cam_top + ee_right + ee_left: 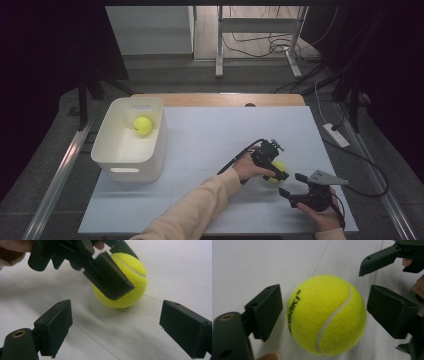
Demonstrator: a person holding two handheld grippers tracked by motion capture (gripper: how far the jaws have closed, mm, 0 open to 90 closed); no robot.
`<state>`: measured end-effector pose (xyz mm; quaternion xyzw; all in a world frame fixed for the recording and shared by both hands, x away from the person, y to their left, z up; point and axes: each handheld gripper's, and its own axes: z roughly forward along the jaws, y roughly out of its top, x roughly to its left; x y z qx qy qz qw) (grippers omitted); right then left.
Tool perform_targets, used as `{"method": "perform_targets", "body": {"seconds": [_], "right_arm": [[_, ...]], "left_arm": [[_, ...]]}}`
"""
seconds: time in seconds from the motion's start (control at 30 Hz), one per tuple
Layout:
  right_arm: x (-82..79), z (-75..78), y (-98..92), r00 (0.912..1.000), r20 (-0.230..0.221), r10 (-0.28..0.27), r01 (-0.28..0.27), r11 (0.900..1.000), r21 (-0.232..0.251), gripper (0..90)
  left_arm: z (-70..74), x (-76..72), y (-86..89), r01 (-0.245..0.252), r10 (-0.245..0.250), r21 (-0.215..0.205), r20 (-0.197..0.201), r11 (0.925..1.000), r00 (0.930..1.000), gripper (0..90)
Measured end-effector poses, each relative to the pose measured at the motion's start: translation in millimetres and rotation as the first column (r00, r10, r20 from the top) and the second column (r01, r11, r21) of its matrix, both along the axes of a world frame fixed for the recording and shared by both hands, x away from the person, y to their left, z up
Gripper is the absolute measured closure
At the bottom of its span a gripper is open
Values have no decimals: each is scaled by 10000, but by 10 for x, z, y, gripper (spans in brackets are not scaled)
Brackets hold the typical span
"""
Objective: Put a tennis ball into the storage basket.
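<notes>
The left tool straddles the tennis ball on the white surface, its jaws apart with small gaps; it should squeeze evenly across the middle, while the right tool waits open nearby.

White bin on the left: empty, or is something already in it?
Not empty. The white bin holds one tennis ball; a second ball sits outside on the table.

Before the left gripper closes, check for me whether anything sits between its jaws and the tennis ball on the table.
Nothing visible does. The tennis ball sits between the left gripper's jaws with a bare gap on each side. The right gripper waits open beside it, clear of that gap.
</notes>
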<state>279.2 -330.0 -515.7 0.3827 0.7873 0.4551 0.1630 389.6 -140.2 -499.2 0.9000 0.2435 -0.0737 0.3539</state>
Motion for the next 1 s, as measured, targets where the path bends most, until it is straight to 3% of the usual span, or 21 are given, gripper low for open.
{"method": "perform_targets", "body": {"seconds": [0.1,0.37,0.47,1.0], "right_arm": [[2,-1,3,10000,-5,17,-17,10000,-5,113],[-1,1,4,10000,19,23,-23,10000,-8,113],[-3,3,0,10000,25,-1,1,10000,2,113],[4,5,12,10000,49,-1,1,10000,3,113]], "left_arm": [[-13,-7,-11,47,-48,146,21,9999,10000,252],[14,-8,10,103,-105,196,73,9998,9999,269],[57,1,44,-42,43,-71,200,10000,9998,271],[293,-32,281,-361,413,-561,947,9978,9946,271]]}}
